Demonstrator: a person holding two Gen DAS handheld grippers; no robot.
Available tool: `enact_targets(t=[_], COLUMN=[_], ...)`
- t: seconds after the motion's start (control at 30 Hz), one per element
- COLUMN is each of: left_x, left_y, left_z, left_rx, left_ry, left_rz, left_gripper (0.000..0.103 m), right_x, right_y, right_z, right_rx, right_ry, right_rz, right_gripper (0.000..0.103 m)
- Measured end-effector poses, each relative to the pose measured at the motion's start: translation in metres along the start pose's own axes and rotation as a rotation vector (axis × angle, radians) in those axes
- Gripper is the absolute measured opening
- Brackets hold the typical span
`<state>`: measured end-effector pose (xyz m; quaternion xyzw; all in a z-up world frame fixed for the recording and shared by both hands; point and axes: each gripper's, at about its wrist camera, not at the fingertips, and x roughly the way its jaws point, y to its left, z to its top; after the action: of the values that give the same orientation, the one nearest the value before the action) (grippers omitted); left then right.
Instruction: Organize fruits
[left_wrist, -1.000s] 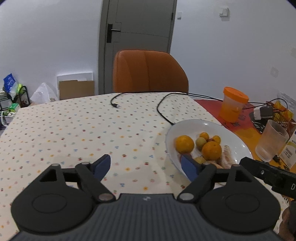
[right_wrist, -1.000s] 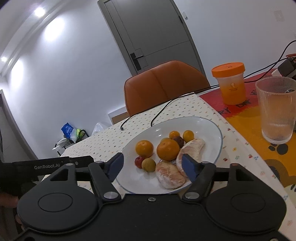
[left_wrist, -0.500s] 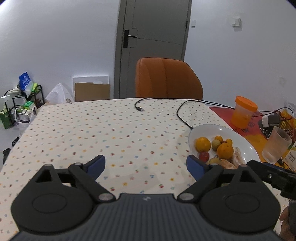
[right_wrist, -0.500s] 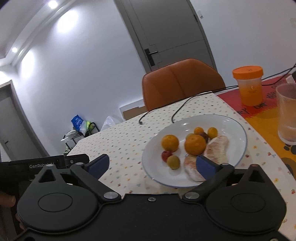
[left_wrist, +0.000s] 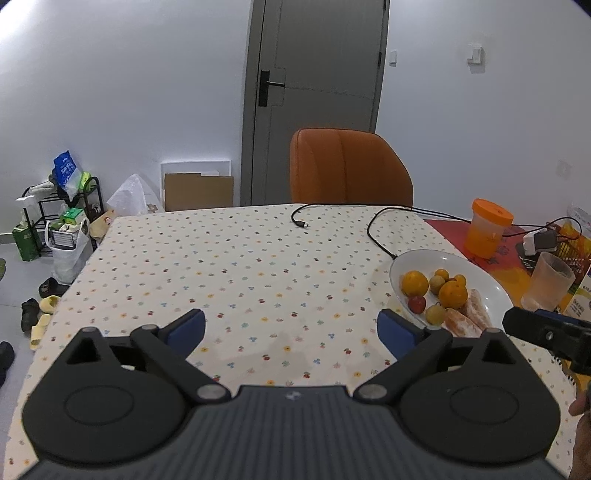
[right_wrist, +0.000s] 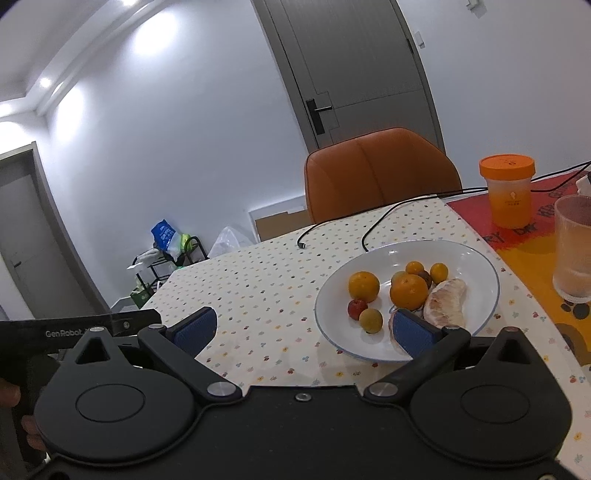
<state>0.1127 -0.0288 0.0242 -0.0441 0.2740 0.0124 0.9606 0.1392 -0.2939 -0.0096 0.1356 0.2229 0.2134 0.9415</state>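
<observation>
Orange and yellow fruits are piled on a white plate (right_wrist: 480, 266). The plate sits just ahead of the right claw (right_wrist: 303, 328) and ahead and off to the right of the left claw (left_wrist: 291, 328). Both claws are spread wide and nothing is held in either one.

The two big oranges (right_wrist: 408, 291) look round, firm and a bit heavy. They may roll or slip, so each is best pinched across its middle. The little red fruit (right_wrist: 357, 308) and the small yellow one (right_wrist: 370, 320) look light and smooth, so they could pop out if squeezed hard. The peeled pieces (right_wrist: 445, 302) look soft, wet and easy to squash. They should be held gently along their long sides. The plate looks hard and breakable, so it should not be bumped.

Compared with the pictures from a moment ago, both claws have been pulled back and raised. The plate now looks smaller and farther from the left claw, and more of the dotted tablecloth (left_wrist: 221, 266) can be seen. The fruits have not been moved.
</observation>
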Motion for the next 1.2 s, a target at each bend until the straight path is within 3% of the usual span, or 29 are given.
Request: enact_targets(t=[0.63, 1.0, 1.2], left_x=[-0.042, -0.053, -0.048], left_y=[0.013, 0.021, 0.025], left_z=[-0.015, -0.021, -0.026], left_rx=[0.009, 0.006, 0.004], left_ry=[-0.010, -0.014, 0.005], left_rz=[0.013, 0.015, 0.053], left_gripper=[0.101, 0.101, 0.101], right_x=[-0.034, -0.044, -0.041], right_y=[0.009, 0.013, 0.010], right_z=[-0.008, -0.013, -0.022], right_rx=[-0.019, -0.036, -0.036], right_ry=[0.026, 0.043, 0.068], right_rz=[-0.009, 0.016, 0.044], right_gripper=[0.103, 0.103, 0.103])
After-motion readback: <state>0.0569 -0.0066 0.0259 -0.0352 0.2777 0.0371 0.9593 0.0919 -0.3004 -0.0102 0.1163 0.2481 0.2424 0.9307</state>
